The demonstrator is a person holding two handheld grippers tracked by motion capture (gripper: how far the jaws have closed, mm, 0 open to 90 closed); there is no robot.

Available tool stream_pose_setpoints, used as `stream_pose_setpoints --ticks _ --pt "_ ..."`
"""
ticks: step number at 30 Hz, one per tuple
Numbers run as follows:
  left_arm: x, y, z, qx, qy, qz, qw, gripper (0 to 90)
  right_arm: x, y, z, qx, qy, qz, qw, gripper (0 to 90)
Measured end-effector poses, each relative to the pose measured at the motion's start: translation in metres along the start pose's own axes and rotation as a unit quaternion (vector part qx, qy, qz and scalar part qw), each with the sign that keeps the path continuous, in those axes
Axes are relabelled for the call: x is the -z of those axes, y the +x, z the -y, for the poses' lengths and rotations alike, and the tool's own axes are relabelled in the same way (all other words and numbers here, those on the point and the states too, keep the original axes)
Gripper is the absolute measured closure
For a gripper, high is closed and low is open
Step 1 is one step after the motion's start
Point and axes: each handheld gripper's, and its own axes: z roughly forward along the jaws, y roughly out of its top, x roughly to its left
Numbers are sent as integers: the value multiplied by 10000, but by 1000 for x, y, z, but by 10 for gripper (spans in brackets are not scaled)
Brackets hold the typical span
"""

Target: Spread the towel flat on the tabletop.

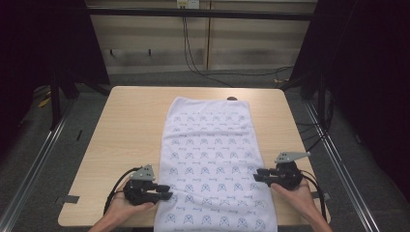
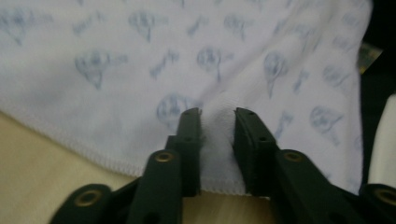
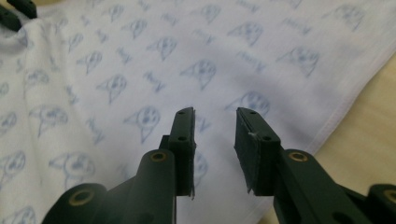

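Here the left gripper (image 2: 217,114) pinches a fold of the white towel (image 1: 212,145) at its left edge; the right gripper (image 3: 215,114) hovers with jaws apart over the right edge.

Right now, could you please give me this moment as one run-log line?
left tool: pinching a raised fold at towel edge | right tool: open over towel, apart from cloth | towel: flat on table

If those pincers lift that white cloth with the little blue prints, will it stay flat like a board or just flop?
Probably flop: the white printed cloth already bunches into a soft ridge between the left gripper's jaws. It looks thin and light, lying flat on the wooden table. Pushed, it would likely wrinkle rather than slide whole.
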Motion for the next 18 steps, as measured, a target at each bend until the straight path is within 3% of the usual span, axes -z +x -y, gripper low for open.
stream_pose_setpoints --ticks 1,4,8,10,12,13,16,17,18 --pt "0 0 0 0 0 0 10000 831 0 0 0 0 0 0 10000 668" --pt "5 -1 5 -80 11 45 10000 871 -2 4 6 76 215 96 9997 645" --pt "14 -5 12 -40 131 111 9998 820 0 7 12 51 331 124 9994 599" --pt "15 -4 14 125 14 130 9998 639 0 9 15 85 474 218 9986 596" --pt "16 -1 11 223 -172 26 9996 552 1 11 17 111 429 222 9988 605" --pt "18 3 9 284 -313 100 9991 563 0 11 16 143 443 281 9985 627" --pt "20 16 1 520 -660 -8 9965 602 1 9 15 64 428 225 9988 636" --pt "20 22 0 601 -771 -31 9952 630 2 7 15 -15 307 225 9993 636" --pt "19 36 -1 817 -911 -64 9925 658 6 3 12 -181 -102 95 9997 660"
